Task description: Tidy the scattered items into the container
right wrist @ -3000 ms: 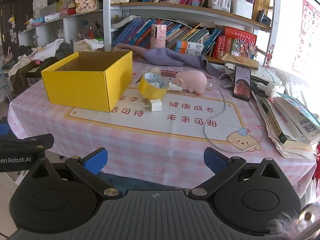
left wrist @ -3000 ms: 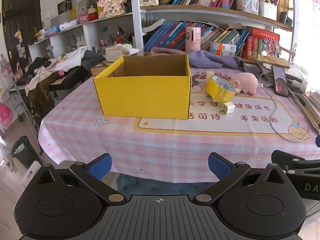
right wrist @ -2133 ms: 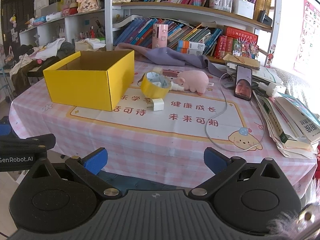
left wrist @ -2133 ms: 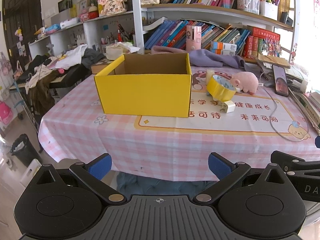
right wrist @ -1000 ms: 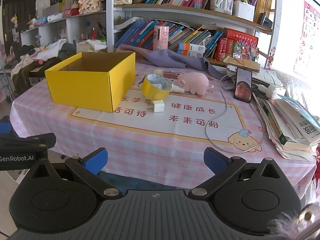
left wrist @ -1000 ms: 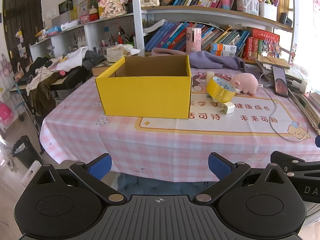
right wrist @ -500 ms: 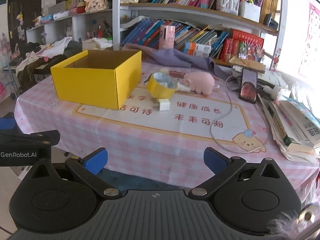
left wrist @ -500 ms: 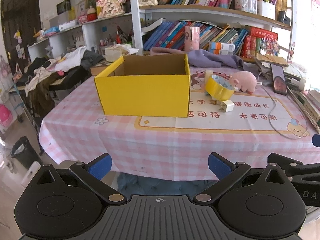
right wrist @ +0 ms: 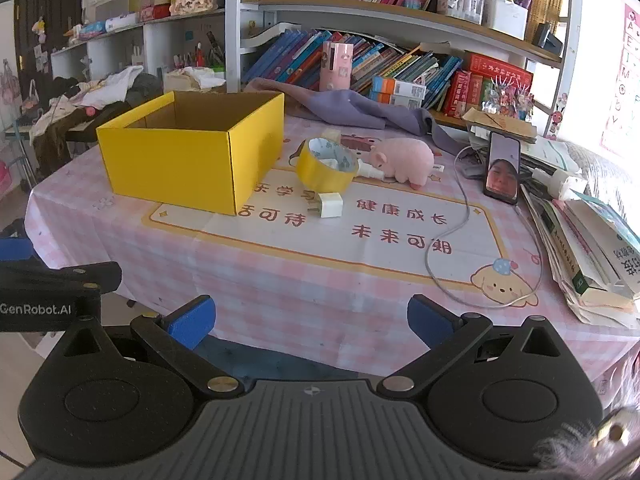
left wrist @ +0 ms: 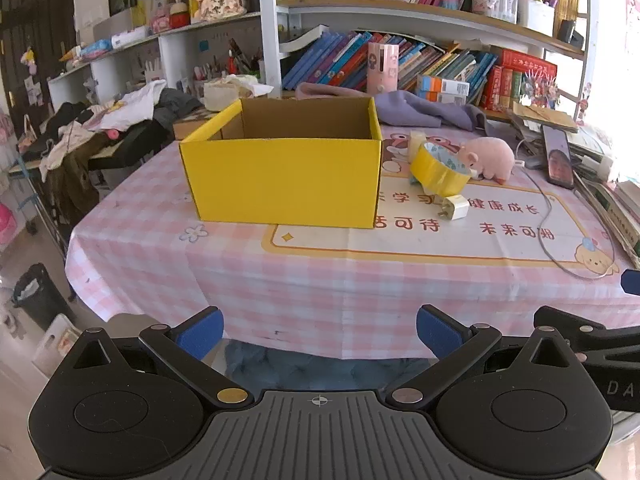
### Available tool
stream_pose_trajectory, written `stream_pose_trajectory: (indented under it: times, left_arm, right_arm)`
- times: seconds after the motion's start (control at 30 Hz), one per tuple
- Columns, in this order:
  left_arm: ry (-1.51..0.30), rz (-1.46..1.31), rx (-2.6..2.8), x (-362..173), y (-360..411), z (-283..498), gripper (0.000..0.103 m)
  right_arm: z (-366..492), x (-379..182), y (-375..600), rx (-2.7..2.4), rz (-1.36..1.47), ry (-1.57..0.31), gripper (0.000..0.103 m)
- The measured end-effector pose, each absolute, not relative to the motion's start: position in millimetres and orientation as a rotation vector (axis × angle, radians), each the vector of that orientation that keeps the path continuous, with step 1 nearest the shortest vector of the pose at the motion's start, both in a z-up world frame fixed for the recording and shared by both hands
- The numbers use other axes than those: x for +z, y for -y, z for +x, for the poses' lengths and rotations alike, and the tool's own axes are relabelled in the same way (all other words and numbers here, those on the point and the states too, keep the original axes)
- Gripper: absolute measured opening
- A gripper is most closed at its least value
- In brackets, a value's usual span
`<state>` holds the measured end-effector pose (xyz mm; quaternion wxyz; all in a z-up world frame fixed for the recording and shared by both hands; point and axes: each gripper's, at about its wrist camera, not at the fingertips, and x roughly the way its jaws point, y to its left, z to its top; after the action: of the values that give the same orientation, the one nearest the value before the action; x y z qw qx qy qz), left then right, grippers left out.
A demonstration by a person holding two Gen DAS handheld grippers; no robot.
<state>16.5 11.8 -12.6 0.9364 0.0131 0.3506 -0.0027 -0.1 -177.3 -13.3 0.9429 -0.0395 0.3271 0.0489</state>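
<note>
Both grippers, left [left wrist: 318, 326] and right [right wrist: 310, 320], are hovering wide open and empty short of the tabletop [left wrist: 320, 280], where a yellow box [left wrist: 284, 168] is standing open beside a tape roll [right wrist: 325, 171], a white charger [right wrist: 328, 205] and a pink plush pig [right wrist: 404, 159].

Open yellow box [left wrist: 280, 180], beside it tape roll [left wrist: 440, 174], charger plug [left wrist: 454, 208], pink plush pig [left wrist: 490, 158]

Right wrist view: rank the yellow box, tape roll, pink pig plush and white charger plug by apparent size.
1. yellow box
2. pink pig plush and tape roll, too alike to rank
3. white charger plug
</note>
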Motion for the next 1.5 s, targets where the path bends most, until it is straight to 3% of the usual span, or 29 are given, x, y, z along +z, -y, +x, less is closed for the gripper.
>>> stream_pose_trajectory:
  times: [0.77, 1.5]
  left_arm:
    - [-0.670, 0.091, -0.063, -16.5, 30.2, 73.5, 0.103]
    - [-0.685, 0.170, -0.156, -23.5, 141.6, 175.1, 0.103]
  right_arm:
    - [58.9, -20.4, 214.7, 0.064, -0.035, -0.640, 0.103]
    - [177.5, -16.9, 313.1, 0.036, -0.019, -0.656, 0.101]
